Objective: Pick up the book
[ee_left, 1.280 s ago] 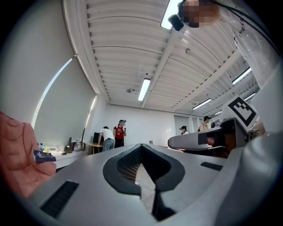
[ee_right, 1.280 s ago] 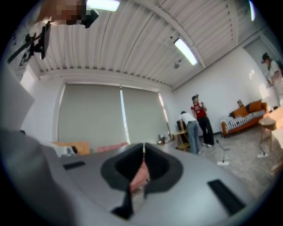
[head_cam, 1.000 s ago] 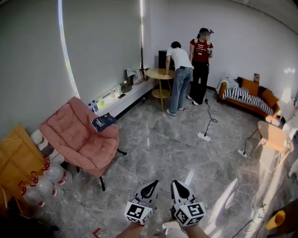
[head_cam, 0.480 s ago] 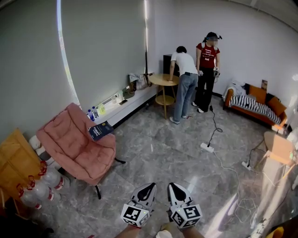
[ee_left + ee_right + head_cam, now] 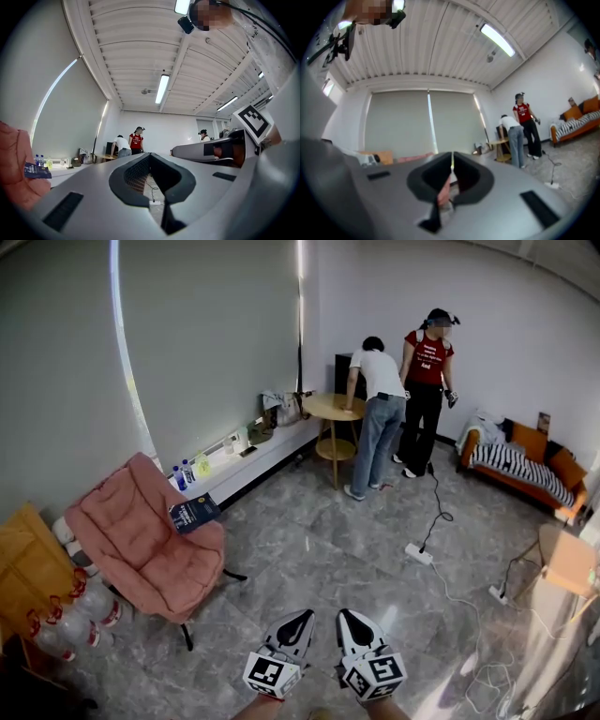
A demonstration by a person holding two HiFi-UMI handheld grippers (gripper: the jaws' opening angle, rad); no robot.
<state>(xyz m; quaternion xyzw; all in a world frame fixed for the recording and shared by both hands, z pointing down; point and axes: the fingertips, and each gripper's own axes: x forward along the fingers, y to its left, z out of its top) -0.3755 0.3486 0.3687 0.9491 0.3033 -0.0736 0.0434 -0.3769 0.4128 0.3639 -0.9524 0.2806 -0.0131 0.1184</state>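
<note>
Closed, both: left claw [image 5: 302, 615] and right claw [image 5: 345, 615], tips together, nothing between them. Held side by side at the near edge of the head view, pointing out over bare marble floor [image 5: 319, 549].

Well apart from the book [image 5: 194, 513]: dark blue, lying tilted on the upper right edge of the pink chair [image 5: 141, 540], off to the left by the blind-covered wall. Beyond that, a low white ledge [image 5: 262, 454] with bottles [image 5: 178, 474], then a round table [image 5: 335, 409] with a person in a white top [image 5: 380, 381] bent over it and another in red [image 5: 429, 362] beside. On the right, a power strip [image 5: 418, 553] with cables trailing across the floor.

Likely step: closing the distance to the chair, no reach begun.

Risks from here:
- Arriving with the jaws shut and nudging the book off the soft, sloping edge.
- Pinching only the cover and losing the fanned pages.
- Pressing the book down into the cushion instead of getting under an edge.
- Catching a cable if drifting right.
</note>
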